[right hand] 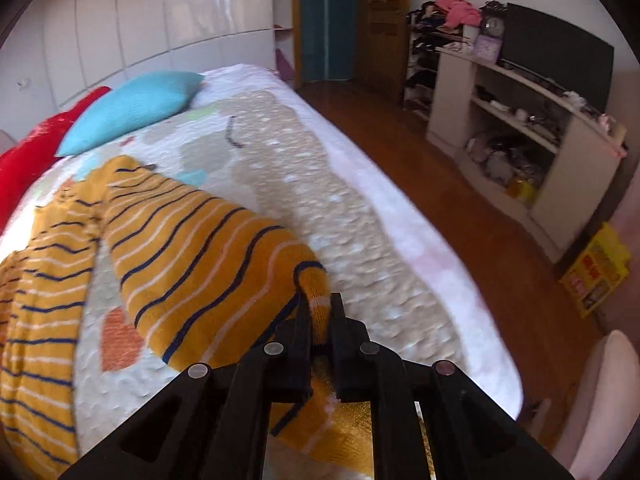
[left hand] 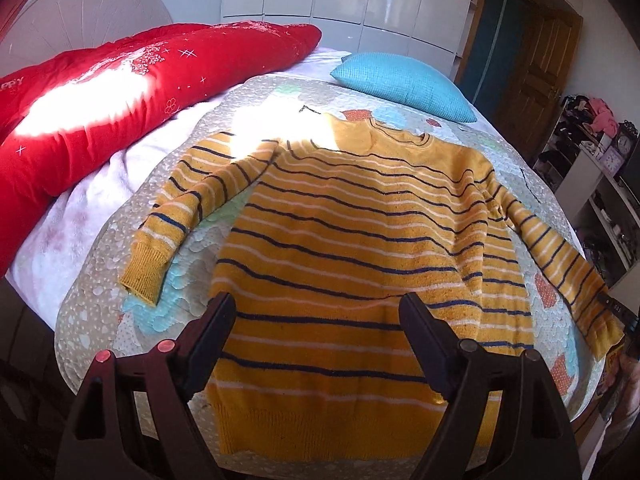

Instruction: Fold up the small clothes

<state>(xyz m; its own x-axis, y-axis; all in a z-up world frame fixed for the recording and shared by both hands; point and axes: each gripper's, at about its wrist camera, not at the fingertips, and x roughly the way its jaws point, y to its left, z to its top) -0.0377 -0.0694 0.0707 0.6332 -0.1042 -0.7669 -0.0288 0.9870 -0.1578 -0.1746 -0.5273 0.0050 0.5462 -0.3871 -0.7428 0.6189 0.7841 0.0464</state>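
The yellow striped sweater [left hand: 352,232] lies face up on the patterned quilt [left hand: 280,92] of the bed, body flat and both sleeves spread outward, the lay-out that a fold starts from. Its hem is nearest the left gripper [left hand: 316,312]; the collar points toward twelve o'clock in the left wrist view.

The left gripper hangs over the lower body of the sweater with its jaws spread wide and nothing between them, so it looks free to pin or take the hem next.

The right gripper [right hand: 320,312] has its jaws pressed together on the cuff end of the right sleeve [right hand: 192,256]. In the right wrist view the sleeve runs from the pinch toward ten o'clock, back to the shoulder, and the cuff bunches up between the pads. Holding the sleeve by its end gives control of its whole length, so it can probably be carried across the chest as a first fold.

The left sleeve [left hand: 188,208] rests flat at about nine o'clock of the body, untouched. A blue pillow [left hand: 404,84] and a red duvet [left hand: 120,92] lie well apart, toward the headboard.
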